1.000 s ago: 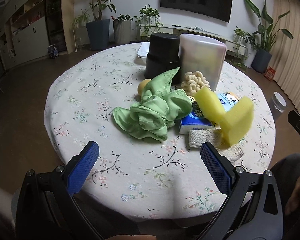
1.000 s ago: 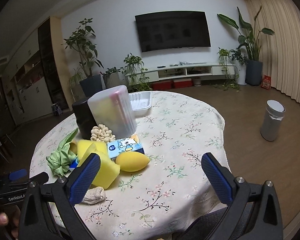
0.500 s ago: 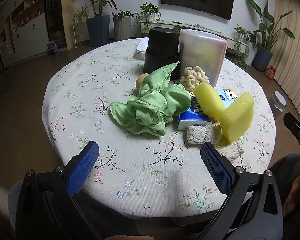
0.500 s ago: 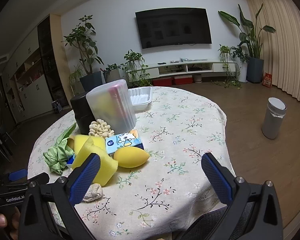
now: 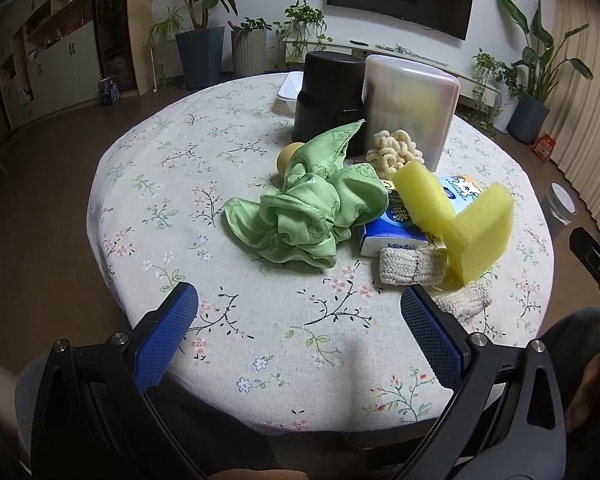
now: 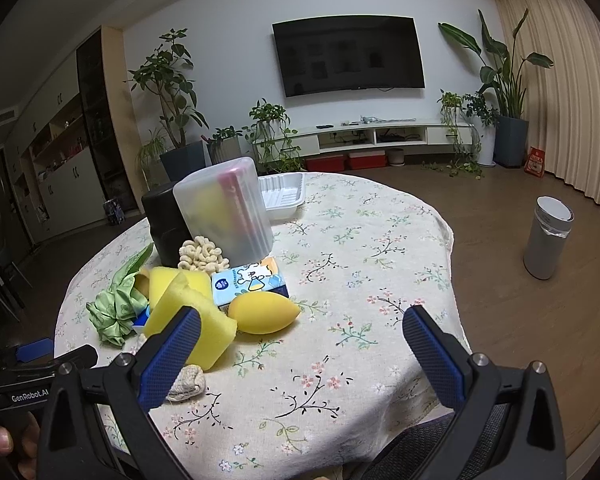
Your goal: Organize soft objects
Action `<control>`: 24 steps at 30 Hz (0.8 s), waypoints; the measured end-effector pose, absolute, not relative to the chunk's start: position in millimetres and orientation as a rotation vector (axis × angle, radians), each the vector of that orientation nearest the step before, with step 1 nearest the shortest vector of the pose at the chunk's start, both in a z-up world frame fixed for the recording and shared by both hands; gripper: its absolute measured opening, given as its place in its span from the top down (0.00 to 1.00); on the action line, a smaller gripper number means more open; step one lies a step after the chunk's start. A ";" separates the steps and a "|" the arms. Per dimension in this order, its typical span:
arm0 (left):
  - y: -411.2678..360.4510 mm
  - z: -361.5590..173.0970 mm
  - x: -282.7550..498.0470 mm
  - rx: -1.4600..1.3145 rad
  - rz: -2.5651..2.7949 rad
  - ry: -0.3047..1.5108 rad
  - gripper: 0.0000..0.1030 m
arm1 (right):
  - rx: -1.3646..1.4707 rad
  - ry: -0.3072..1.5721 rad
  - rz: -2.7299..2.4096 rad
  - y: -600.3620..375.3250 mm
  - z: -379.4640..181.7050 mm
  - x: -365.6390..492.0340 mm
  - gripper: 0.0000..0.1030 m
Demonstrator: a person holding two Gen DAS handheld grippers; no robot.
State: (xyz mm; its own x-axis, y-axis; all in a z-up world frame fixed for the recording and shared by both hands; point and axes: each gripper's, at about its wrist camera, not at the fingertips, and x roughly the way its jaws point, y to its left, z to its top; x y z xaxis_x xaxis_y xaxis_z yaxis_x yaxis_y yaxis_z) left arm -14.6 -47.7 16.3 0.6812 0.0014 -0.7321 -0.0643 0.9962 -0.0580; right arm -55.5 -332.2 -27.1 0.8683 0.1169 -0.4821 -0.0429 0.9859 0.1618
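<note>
A crumpled green cloth (image 5: 304, 212) lies mid-table, seen too in the right wrist view as the green cloth (image 6: 114, 308). Right of it sit two yellow sponges (image 5: 480, 228), blue tissue packs (image 5: 392, 228), knitted cream pieces (image 5: 412, 266) and a cream curly toy (image 5: 394, 150). A yellow egg-shaped sponge (image 6: 262, 314) rests by the tissue pack (image 6: 250, 282). My left gripper (image 5: 298, 332) is open above the table's near edge, nothing between its fingers. My right gripper (image 6: 298, 352) is open too, its left finger in front of a yellow sponge (image 6: 196, 320).
A black cylinder (image 5: 330, 96) and a frosted lidded box (image 5: 410, 108) stand behind the pile, with a white tray (image 6: 282, 196) further back. The round table wears a floral cloth (image 5: 172, 160). A grey bin (image 6: 548, 236) stands on the floor at right.
Both grippers have edged closer to the pile, which looks larger in both views. Their jaws have stayed open and nothing on the table has moved.
</note>
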 end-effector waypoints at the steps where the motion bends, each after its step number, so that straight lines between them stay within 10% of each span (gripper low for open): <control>1: -47.7 16.3 -14.6 -0.082 0.036 0.821 0.00 | 0.148 0.514 0.084 -332.1 -27.2 -55.5 0.00; 24: -51.4 20.8 -19.8 -0.050 0.039 0.798 0.00 | 0.143 0.520 0.085 -330.4 -29.1 -56.9 0.00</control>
